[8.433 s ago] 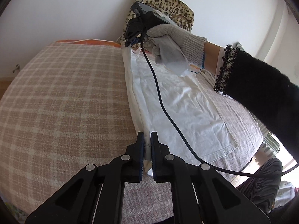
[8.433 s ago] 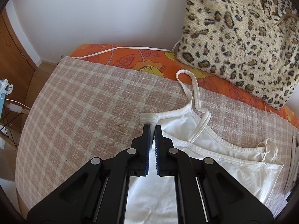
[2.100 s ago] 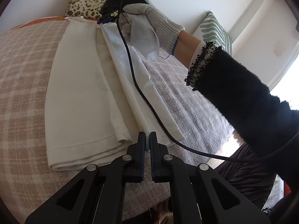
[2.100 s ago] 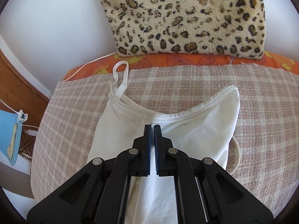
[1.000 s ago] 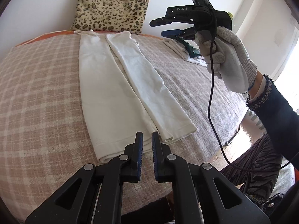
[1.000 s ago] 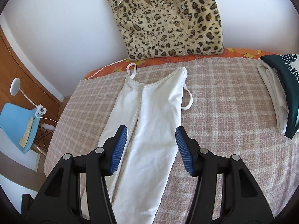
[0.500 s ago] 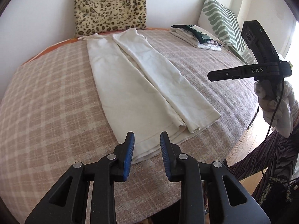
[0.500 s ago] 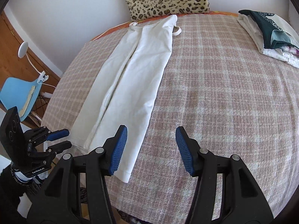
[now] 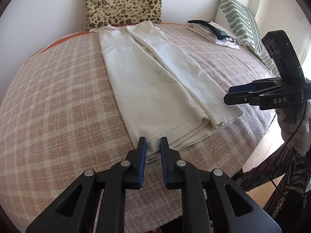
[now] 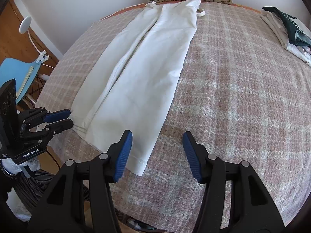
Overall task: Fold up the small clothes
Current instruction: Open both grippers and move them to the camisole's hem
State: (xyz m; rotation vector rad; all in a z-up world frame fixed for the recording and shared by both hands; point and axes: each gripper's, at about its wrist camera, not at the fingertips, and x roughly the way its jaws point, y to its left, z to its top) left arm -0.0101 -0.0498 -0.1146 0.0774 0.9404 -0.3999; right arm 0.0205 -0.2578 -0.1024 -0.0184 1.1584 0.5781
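Note:
A white strappy garment (image 9: pixel 155 81) lies lengthwise on the plaid bed cover (image 9: pixel 58 97), both long sides folded in, straps at the far end. My left gripper (image 9: pixel 152 145) sits at the near left hem corner. Its jaws are closing, a narrow gap still showing, with the hem edge between the tips. The right wrist view shows the left gripper (image 10: pixel 67 119) at that corner of the garment (image 10: pixel 147 68). My right gripper (image 10: pixel 157 141) hangs open and wide above the near right hem corner, holding nothing. The left wrist view shows the right gripper (image 9: pixel 227 94) beside the hem.
A leopard cushion (image 9: pixel 124 2) leans on the wall behind the straps. A stack of folded clothes (image 9: pixel 211 33) and a green striped pillow (image 9: pixel 239 19) lie at the far right. The bed edge is close in front; a blue chair (image 10: pixel 17 73) stands left.
The right gripper has travelled from the strap end down to the hem end, still open. The left gripper opened, dropped onto the hem corner, and its jaws are now narrower than half a second ago.

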